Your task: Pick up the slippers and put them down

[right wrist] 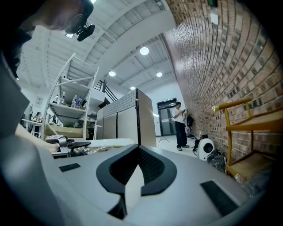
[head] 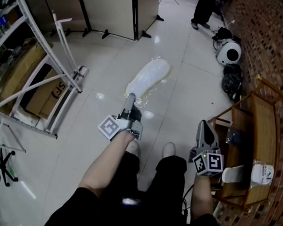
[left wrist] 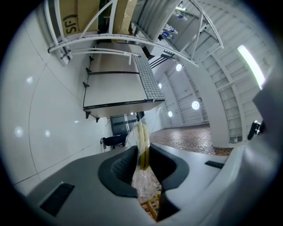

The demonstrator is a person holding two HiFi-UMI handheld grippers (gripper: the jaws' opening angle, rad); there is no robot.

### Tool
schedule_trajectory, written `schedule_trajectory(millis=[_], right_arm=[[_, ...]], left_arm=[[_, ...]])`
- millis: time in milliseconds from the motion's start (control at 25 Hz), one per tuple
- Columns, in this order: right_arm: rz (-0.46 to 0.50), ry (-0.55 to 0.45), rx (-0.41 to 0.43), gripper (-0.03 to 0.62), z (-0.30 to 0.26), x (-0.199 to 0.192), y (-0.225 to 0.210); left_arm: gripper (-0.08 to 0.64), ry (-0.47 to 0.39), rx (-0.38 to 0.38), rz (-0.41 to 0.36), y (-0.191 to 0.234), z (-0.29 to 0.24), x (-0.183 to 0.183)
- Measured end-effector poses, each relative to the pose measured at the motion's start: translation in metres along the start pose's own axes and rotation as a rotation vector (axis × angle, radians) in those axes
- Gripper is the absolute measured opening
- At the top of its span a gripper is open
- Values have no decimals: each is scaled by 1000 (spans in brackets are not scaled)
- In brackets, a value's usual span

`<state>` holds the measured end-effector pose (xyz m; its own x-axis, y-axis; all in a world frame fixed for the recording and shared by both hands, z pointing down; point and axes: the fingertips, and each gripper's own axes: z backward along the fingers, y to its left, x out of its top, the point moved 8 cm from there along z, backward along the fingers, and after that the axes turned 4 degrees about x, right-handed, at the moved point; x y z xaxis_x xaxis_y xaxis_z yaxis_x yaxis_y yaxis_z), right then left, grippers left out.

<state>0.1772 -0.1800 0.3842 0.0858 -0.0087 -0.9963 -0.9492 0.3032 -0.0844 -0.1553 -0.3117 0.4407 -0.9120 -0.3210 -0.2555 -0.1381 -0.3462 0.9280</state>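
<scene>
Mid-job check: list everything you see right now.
bagged slippers: one pack, white, over floor
other slippers: two, white, on rack
rack: one, yellow wood, by brick wall
shelf: one, white, left
boxes: two, brown, in shelf
round appliance: one, white, by wall
bag: one, black, beside appliance
bystander: one, dark clothes, far end
shoes: two, white, below
left gripper: grey, shut on bagged slippers
right gripper: grey, shut, empty

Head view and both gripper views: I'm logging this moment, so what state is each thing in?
left tongs: shut on the wrapped slippers.
wrapped slippers: in clear plastic, held by the wrap's edge.
right tongs: shut, empty.
white slipper: lying on the wooden rack.
</scene>
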Motion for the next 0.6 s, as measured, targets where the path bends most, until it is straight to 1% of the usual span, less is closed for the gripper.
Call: schedule_trajectory(millis=[120,200,320,400,480,600], right_arm=[[-25,38,23,8,-18,-30,-2],[-50,30,44,8,-34,-50,-3],[-119,11,47,8,-64,-79,0],[-144,39,57,8,-80,-99,3],[-141,82,73,8,-90,-118,3],[-156,135,55,8,-98,-147,-8]], left_arm=[[64,-40,36,35,26,4,-8],[64,-48,79,37,50,7,-11],[64,-59,138,58,90,13,-16],[64,-74,186,79,117,21,-22],[64,-82,228,88,141,29,-32],[64,-95,285,115,179,40,-51]])
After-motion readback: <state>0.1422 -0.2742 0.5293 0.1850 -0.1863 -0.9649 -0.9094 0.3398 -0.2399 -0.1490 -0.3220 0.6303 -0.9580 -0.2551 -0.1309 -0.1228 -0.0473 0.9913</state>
